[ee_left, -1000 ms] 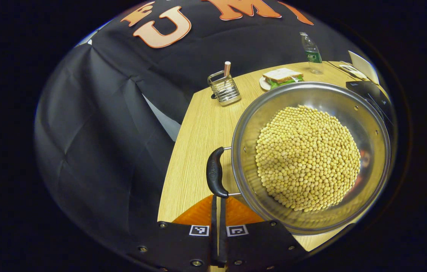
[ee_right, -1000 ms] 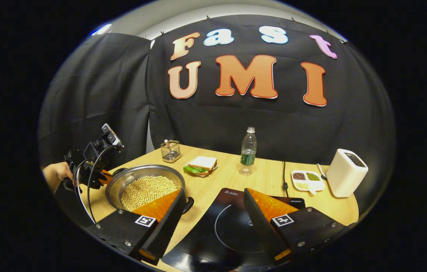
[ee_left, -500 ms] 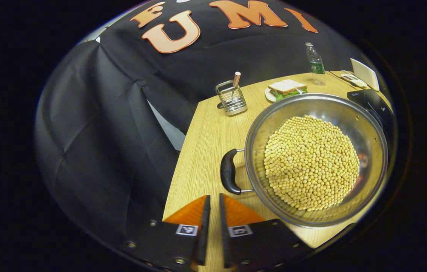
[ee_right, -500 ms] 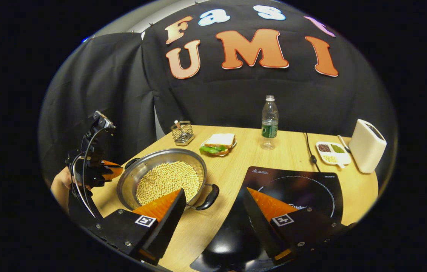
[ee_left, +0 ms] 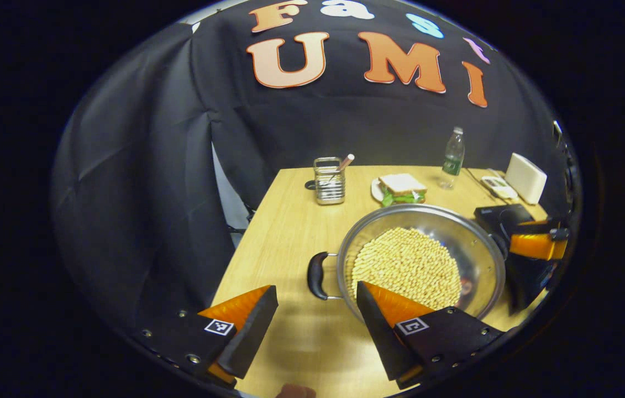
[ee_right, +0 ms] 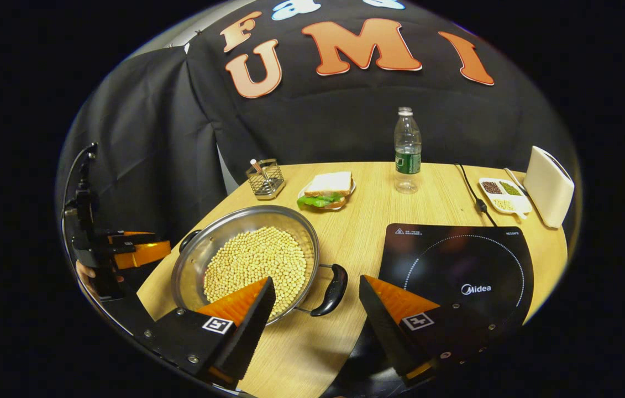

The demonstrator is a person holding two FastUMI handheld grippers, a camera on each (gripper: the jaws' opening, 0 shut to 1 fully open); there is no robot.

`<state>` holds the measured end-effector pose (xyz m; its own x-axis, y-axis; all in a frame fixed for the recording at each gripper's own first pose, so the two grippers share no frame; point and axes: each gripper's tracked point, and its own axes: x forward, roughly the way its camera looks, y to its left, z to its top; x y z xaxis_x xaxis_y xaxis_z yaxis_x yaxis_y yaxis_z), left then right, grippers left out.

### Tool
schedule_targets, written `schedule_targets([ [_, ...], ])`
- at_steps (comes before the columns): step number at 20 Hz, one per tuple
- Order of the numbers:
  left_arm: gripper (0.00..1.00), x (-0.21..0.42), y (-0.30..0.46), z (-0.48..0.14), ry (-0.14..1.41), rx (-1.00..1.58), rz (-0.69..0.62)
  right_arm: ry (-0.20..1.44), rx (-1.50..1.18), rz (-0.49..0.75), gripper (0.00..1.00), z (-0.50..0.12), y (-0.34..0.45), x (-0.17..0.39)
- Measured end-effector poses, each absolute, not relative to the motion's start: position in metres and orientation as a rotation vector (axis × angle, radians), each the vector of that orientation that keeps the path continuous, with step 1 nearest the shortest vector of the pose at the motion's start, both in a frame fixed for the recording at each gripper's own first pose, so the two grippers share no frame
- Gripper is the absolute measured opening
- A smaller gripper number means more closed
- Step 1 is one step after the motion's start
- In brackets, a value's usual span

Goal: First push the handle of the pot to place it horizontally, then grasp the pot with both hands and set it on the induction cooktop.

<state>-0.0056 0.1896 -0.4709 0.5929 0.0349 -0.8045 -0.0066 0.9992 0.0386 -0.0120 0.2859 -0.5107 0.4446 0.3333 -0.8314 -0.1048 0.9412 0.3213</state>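
Steel pot [ee_right: 246, 260], bean-filled, judged heavy and slippery; grip is best taken at the two black side handles. Left claw [ee_left: 315, 309] is held wide open, empty, near one handle [ee_left: 316, 275]; right claw [ee_right: 316, 301] likewise by the other [ee_right: 331, 282]. Pot is set on the table [ee_right: 378, 215] beside the induction cooktop [ee_right: 456, 271].

1. Pot [ee_right: 246, 260] w/ soybeans [ee_right: 257, 262] in it sits at 9 o'clock of induction cooktop [ee_right: 458, 271], apart.
2. Sandwich plate [ee_right: 327, 190] at 1 o'clock of pot; utensil rack [ee_right: 265, 179] at 12.
3. Water bottle [ee_right: 407, 149] at 11 o'clock of cooktop; sectioned dish [ee_right: 503, 194] at 1.
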Motion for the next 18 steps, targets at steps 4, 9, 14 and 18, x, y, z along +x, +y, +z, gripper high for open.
schedule_targets([
  [4, 0.9, 0.009, 0.188, -0.497, 0.986, 0.036, 0.019, 1.105, 0.184, 0.208, 0.95, -0.533, 0.284, -0.007],
  [9, 0.9, 0.025, 0.196, -0.534, 1.01, 0.036, 0.049, 1.175, 0.198, 0.161, 0.88, -0.559, 0.291, -0.007],
  [14, 0.93, 0.027, 0.198, -0.556, 1.026, 0.045, 0.06, 1.206, 0.182, 0.144, 0.93, -0.578, 0.298, -0.008],
  [18, 0.93, 0.029, 0.195, -0.564, 1.025, 0.059, 0.076, 1.254, 0.197, 0.146, 0.82, -0.589, 0.308, -0.017],
])
